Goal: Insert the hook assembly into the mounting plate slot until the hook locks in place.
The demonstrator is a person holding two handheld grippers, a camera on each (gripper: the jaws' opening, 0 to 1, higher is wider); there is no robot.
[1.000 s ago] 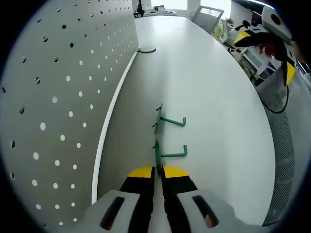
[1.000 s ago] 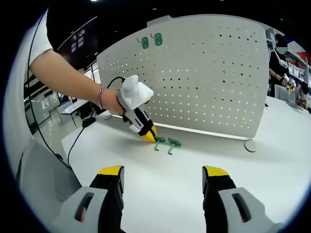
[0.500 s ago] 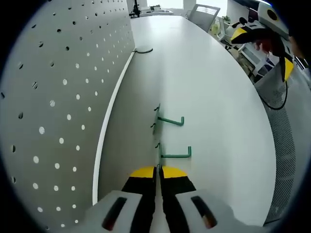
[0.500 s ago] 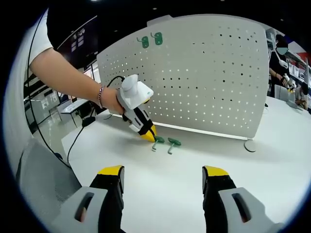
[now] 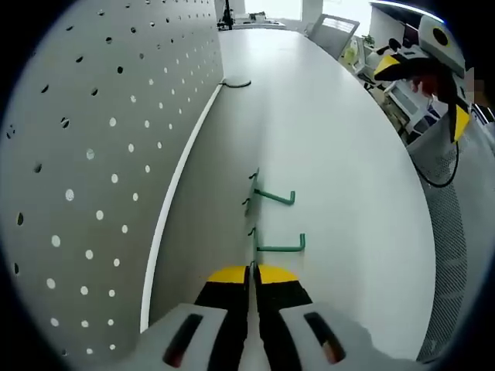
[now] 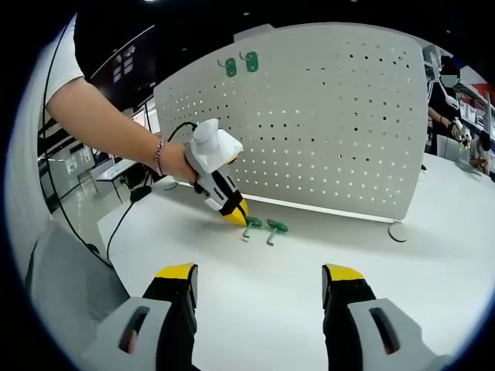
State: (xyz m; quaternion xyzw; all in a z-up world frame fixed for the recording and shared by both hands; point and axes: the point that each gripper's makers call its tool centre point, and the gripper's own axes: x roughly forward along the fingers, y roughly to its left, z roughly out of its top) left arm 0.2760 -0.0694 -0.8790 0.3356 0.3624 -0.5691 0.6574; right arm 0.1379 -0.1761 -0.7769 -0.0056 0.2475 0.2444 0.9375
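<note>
Two green hooks lie on the white table (image 5: 340,147) beside the upright white pegboard (image 5: 85,162). My left gripper (image 5: 250,272) is shut on the back plate of the nearer hook (image 5: 277,247); the farther hook (image 5: 273,197) lies loose just beyond. In the right gripper view, a hand holds the left gripper (image 6: 237,218) nose-down on the nearer hook (image 6: 250,225), with the other hook (image 6: 274,228) beside it in front of the pegboard (image 6: 332,131). My right gripper (image 6: 259,282) hangs open above the table, well back from the hooks. The right gripper (image 5: 421,66) also shows beyond the table's far side.
Two more green hooks (image 6: 238,65) hang high on the pegboard's left. A round foot (image 6: 397,232) props the board at its right end. A person's arm (image 6: 108,116) reaches in from the left. Chairs and shelving stand beyond the table's edge (image 5: 433,232).
The nearer hook has shifted and tilted a little in the left gripper's jaws. The right gripper has stayed where it was, open.
</note>
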